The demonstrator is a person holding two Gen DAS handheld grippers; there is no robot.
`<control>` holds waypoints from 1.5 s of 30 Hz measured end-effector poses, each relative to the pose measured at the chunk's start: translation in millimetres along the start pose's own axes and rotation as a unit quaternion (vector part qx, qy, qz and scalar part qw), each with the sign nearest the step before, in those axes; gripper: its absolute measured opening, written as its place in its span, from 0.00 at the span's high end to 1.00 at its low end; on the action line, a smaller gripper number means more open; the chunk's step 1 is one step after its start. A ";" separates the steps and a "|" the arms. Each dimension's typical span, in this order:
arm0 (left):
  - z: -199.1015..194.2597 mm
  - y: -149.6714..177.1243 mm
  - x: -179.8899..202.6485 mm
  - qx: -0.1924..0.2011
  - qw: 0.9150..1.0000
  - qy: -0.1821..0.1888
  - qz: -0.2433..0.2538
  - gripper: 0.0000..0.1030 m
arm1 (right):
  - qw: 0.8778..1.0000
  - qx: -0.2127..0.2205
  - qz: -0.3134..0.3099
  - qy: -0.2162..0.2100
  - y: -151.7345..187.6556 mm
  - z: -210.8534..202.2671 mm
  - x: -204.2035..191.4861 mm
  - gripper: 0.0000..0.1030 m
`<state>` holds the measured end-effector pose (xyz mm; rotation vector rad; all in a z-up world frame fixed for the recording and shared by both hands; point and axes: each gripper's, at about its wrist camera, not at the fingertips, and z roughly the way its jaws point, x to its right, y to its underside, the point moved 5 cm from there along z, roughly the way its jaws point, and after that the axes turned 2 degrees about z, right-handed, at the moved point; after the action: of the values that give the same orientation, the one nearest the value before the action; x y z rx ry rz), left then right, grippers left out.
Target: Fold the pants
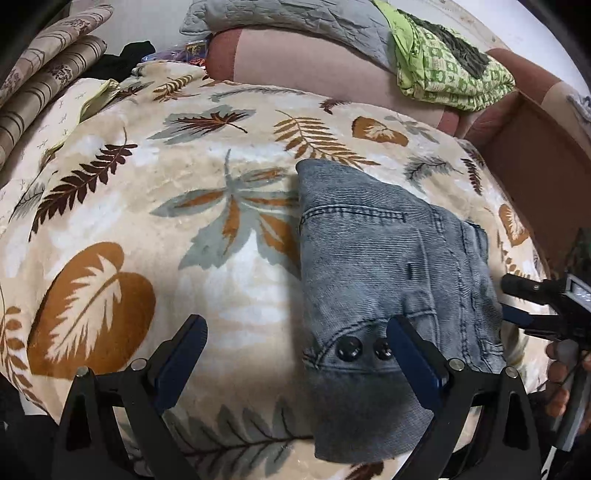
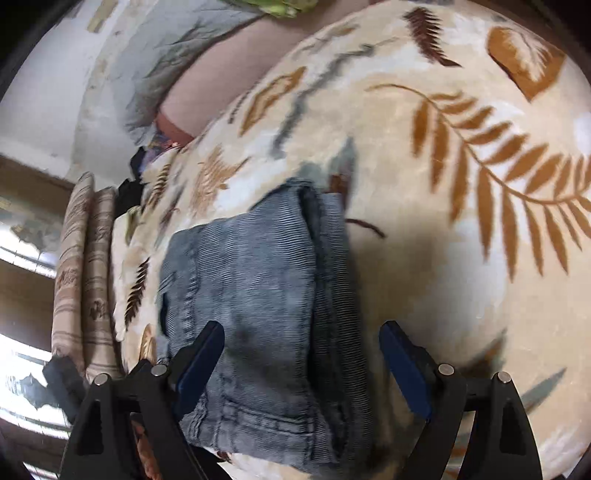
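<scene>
1. Pants (image 1: pixel 388 258): grey-blue denim, folded into a compact stack, lying on a cream blanket (image 1: pixel 184 277) printed with brown, orange and grey leaves.
2. Left gripper (image 1: pixel 295 343): jaws spread wide, nothing held. The blue pad of its right finger (image 1: pixel 413 354) sits over the near edge of the pants, beside two dark buttons (image 1: pixel 349 349); whether it touches the cloth I cannot tell. Its left finger hangs over bare blanket, well apart from the denim.
3. Right gripper (image 2: pixel 301 354): jaws also wide open, empty. The folded pants (image 2: pixel 258 295) lie ahead of it and between the fingers, reaching past the left finger (image 2: pixel 201 362); the right finger stands over blanket just beside the denim's edge. View is somewhat blurred.
4. From the left wrist view, the right gripper's tool (image 1: pixel 546 306) shows just right of the pants, with a hand (image 1: pixel 561 384) on its grip.
5. Beyond the pants: a green patterned cloth (image 1: pixel 443 70) and a grey quilted piece (image 1: pixel 288 22) on a pinkish cushion (image 1: pixel 314 66).
</scene>
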<state>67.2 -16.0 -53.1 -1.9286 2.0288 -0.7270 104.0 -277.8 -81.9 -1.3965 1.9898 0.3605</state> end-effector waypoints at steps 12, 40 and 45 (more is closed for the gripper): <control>6.4 0.3 9.7 0.002 1.000 -0.005 0.026 0.05 | 0.998 -0.007 -0.030 0.063 -18.7 17.1 -12.0 0.15; 35.9 -13.9 11.0 -0.076 0.988 0.134 -0.027 0.13 | 0.998 -0.042 0.009 -0.045 -9.6 18.2 8.5 0.16; 36.8 -15.8 13.4 -0.073 0.988 0.136 -0.031 0.55 | 0.997 -0.046 -0.017 -0.058 -4.1 12.5 -1.3 0.16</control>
<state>98.0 -35.9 -74.0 -2.0790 2.2456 -0.9258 112.6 -271.4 -89.6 -1.4318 1.8728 0.5125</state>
